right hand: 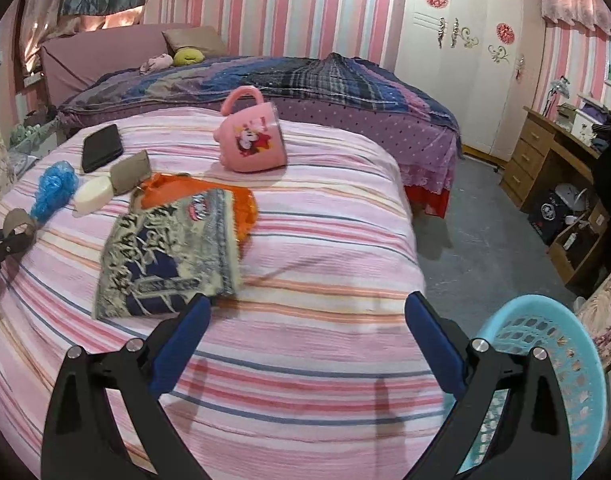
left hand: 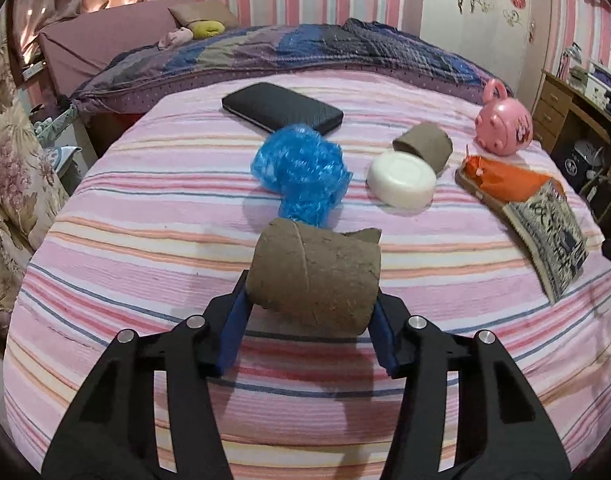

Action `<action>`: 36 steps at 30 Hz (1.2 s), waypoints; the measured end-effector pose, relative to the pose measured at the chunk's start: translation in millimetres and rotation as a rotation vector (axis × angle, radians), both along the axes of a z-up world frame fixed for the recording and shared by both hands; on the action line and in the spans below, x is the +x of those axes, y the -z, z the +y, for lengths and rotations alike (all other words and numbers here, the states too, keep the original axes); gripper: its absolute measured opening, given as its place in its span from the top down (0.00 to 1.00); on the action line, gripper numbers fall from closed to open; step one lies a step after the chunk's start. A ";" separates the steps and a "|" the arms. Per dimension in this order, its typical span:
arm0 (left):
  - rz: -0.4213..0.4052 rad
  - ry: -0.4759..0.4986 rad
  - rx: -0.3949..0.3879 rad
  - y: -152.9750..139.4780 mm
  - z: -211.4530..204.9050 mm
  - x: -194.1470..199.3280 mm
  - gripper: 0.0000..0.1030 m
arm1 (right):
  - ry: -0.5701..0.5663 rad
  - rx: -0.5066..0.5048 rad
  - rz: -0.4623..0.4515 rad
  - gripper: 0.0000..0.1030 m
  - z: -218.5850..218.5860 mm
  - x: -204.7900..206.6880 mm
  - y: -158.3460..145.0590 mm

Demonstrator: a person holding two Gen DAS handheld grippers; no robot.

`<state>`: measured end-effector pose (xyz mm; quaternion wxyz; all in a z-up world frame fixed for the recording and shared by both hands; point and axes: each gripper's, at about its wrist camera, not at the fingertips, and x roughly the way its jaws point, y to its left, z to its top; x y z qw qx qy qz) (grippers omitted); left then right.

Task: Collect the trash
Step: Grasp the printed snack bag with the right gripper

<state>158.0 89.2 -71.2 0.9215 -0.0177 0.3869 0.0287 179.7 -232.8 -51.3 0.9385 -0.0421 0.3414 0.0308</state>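
My left gripper (left hand: 311,300) is shut on a brown cardboard tube (left hand: 315,276) and holds it just above the striped bed (left hand: 145,264). Beyond it lie a crumpled blue plastic bag (left hand: 301,174), a second cardboard tube (left hand: 423,146) and a white soap bar (left hand: 401,180). My right gripper (right hand: 305,320) is open and empty above the bed's near right part. In the right wrist view the left gripper and its tube (right hand: 19,222) show at the far left, with the blue bag (right hand: 53,192), the soap (right hand: 93,196) and the second tube (right hand: 131,170) behind.
A black phone (left hand: 281,108), a pink mug (right hand: 251,138), an orange packet (right hand: 201,194) and a patterned book (right hand: 169,248) lie on the bed. A light blue basket (right hand: 545,380) stands off the bed's right edge. A desk (right hand: 553,160) stands at the far right.
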 end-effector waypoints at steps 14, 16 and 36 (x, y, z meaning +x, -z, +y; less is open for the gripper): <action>-0.029 -0.023 0.005 -8.1 -7.0 3.9 0.50 | -0.074 0.087 0.121 0.19 37.4 37.8 20.1; -0.027 -0.024 0.004 -7.7 -7.6 4.4 0.50 | -0.098 0.124 0.132 0.32 37.7 38.9 21.2; -0.065 -0.050 0.013 -23.3 -15.9 -8.3 0.49 | -0.098 0.312 -0.042 0.91 10.0 9.0 -3.3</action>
